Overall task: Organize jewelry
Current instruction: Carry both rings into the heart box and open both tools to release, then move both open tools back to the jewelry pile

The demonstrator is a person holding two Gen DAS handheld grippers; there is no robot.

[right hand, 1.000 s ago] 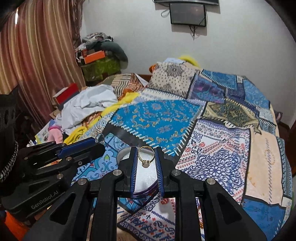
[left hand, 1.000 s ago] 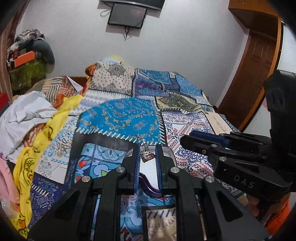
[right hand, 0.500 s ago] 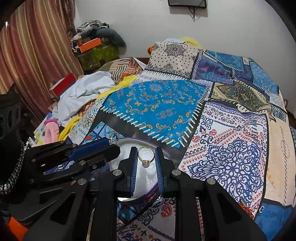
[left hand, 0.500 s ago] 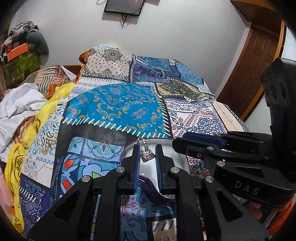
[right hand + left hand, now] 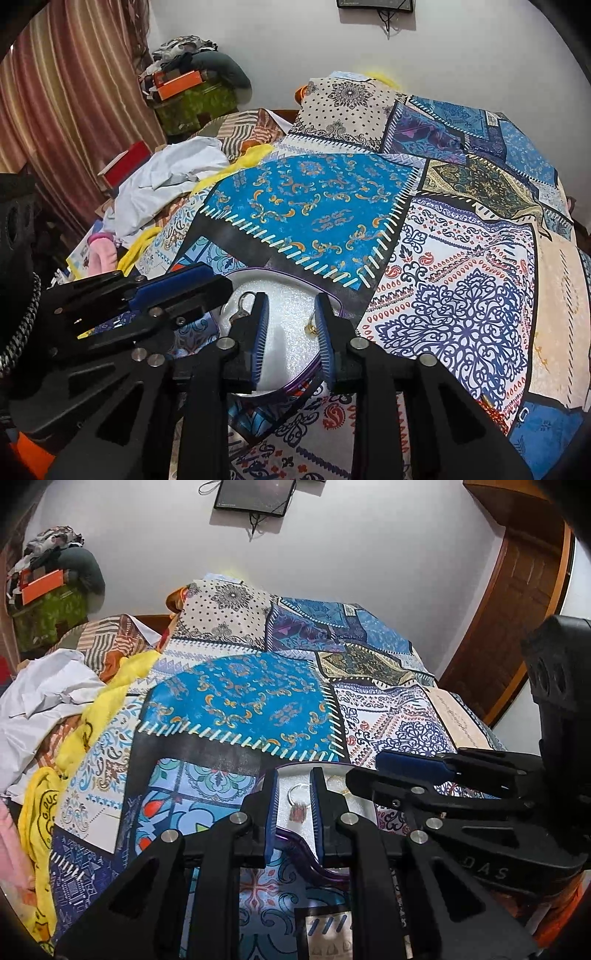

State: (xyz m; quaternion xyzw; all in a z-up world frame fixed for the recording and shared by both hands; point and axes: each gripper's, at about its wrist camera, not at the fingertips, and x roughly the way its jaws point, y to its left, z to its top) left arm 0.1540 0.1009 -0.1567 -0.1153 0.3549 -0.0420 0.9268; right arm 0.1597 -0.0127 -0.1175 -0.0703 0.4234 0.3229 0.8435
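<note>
Both rings [image 5: 300, 804] dropped, seemingly onto tray [image 5: 291, 302].

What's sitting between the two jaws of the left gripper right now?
In the left wrist view, a small silver ring with a dangling charm lies on the white tray between the open jaws of the left gripper, untouched.

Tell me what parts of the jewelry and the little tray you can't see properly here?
- Gold ring: right wrist view, mostly behind a finger of the right gripper; only a sliver shows.
- Silver piece: left wrist view, too small and blurred for detail between the left gripper fingers.
- Tray: both views, near edge covered by the grippers, so its full shape is unclear.
</note>
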